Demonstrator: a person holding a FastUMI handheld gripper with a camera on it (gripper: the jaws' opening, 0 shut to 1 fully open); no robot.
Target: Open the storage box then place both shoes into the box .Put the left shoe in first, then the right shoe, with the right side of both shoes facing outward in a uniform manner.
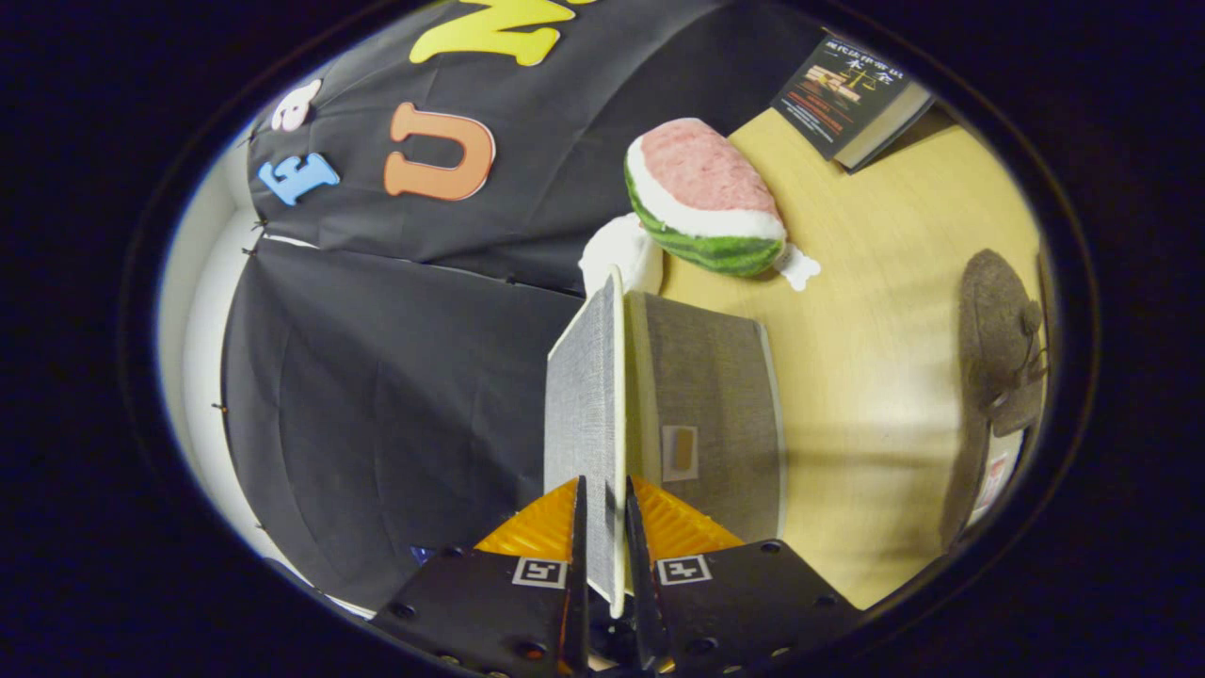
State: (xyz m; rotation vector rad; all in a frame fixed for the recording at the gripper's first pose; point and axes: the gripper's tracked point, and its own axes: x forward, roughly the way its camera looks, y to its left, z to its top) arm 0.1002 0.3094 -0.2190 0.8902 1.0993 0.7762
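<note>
Wooden desk [875,377] carrying grey storage box [706,405] | we are pinching its lid [588,395] edge-on, hand-held gripper [602,518] closed on it, both fingers pressing | shoe [998,348] lying well apart, beside the box | we are judging: swing lid fully back, keeping grip square, avoiding dragging the box.

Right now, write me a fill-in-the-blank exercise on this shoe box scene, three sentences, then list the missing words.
1. The gripper has its jaws shut on the raised ____ of the grey storage box.
2. Beyond the box, on the wooden table, lies a plush slice of ____.
3. A brown ____ lies on the table beside the box, and a book sits farther off.

Missing words: lid; watermelon; shoe
</note>
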